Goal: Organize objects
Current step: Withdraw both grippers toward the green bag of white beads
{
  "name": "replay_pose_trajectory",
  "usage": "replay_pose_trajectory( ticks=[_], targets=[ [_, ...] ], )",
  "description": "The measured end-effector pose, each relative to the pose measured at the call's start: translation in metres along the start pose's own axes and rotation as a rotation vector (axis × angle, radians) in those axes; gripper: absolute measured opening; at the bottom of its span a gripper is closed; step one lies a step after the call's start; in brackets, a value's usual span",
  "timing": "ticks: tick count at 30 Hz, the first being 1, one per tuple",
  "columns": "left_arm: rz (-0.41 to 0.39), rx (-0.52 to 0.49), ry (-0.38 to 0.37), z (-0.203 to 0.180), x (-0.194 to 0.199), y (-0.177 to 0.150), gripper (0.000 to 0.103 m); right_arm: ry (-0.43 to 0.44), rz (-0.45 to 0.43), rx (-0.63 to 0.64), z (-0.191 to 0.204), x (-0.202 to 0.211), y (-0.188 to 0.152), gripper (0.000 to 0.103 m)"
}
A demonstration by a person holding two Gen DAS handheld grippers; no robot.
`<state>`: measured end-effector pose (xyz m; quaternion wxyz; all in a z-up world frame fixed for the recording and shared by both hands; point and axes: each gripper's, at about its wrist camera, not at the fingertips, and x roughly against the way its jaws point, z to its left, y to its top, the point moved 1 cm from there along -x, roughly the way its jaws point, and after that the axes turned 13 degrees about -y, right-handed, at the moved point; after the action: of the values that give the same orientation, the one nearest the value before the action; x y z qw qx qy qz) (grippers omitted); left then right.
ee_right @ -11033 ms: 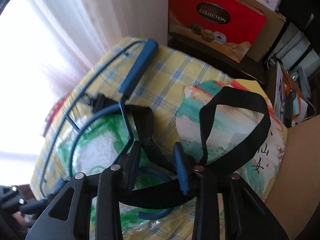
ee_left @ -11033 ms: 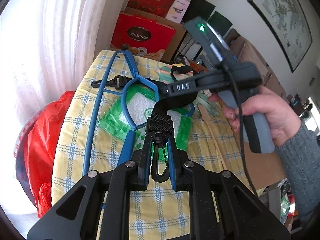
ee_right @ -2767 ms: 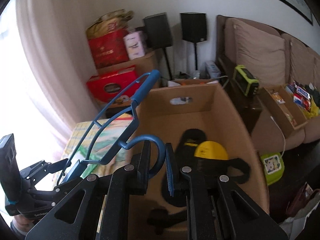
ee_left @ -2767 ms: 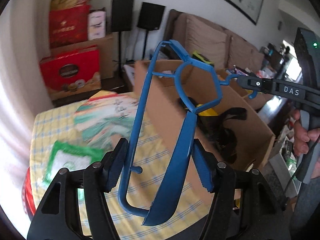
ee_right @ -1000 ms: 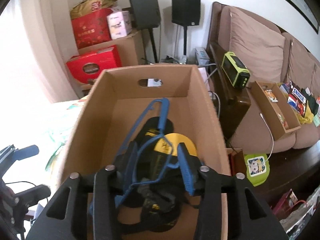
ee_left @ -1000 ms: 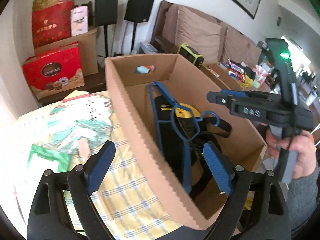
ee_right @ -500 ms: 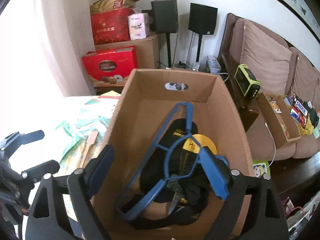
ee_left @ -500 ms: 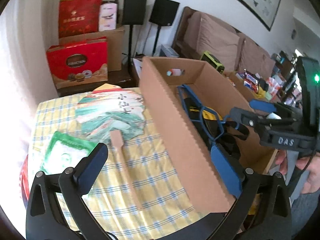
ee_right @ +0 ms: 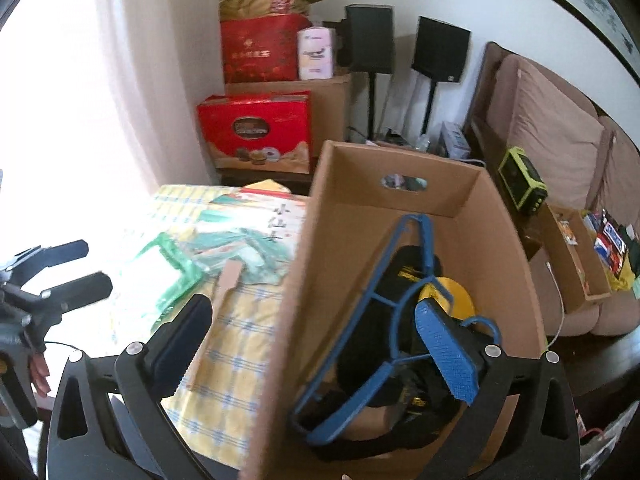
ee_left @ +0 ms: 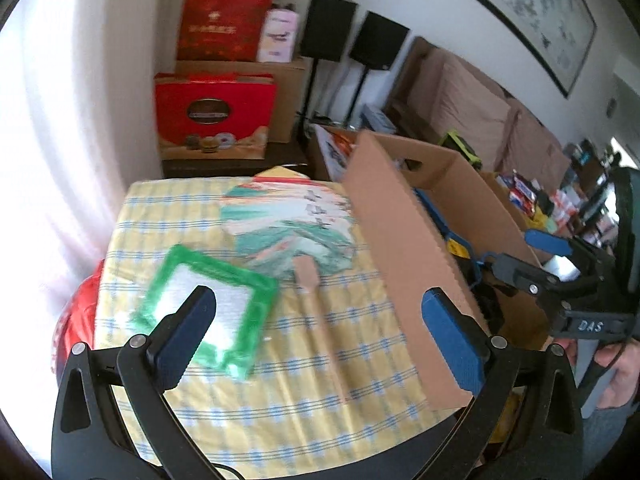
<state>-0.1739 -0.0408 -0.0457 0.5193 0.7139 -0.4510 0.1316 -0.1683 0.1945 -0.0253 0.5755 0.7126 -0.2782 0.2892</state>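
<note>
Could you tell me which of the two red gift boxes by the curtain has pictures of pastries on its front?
The lower red box, beside the table's far end: pastries run along its bottom edge. The upper red box, stacked on the cardboard carton, shows only gold lettering.

At the far wall, two black speakers (ee_right: 404,42) stand on thin stands, right of a stack of red gift boxes (ee_right: 256,132). A brown sofa (ee_right: 560,152) lines the right, under a framed painting (ee_left: 524,12).
</note>
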Motion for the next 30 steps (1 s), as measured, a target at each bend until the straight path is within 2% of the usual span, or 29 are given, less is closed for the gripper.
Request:
replay_pose_trajectory(
  ticks=[8, 16, 23, 30],
  targets=[
    [-0.019, 0.073, 0.075, 0.058, 0.022, -0.006, 0.103, 0.052, -0.003, 0.04, 0.048, -0.003, 0.008, 0.103],
    [-0.021, 0.086, 0.164, 0.092, 0.03, -0.013, 0.103, 0.083, 0.009, 0.046, 0.087, -0.01, 0.013, 0.103],
    [-0.02, 0.121, 0.207, 0.119, 0.031, -0.02, 0.103, 0.061, 0.011, 0.052, 0.118, -0.023, 0.01, 0.103],
    [-0.02, 0.174, 0.193, 0.145, 0.028, -0.024, 0.103, 0.074, 0.042, 0.042, 0.139, -0.041, 0.011, 0.103]
  ],
)
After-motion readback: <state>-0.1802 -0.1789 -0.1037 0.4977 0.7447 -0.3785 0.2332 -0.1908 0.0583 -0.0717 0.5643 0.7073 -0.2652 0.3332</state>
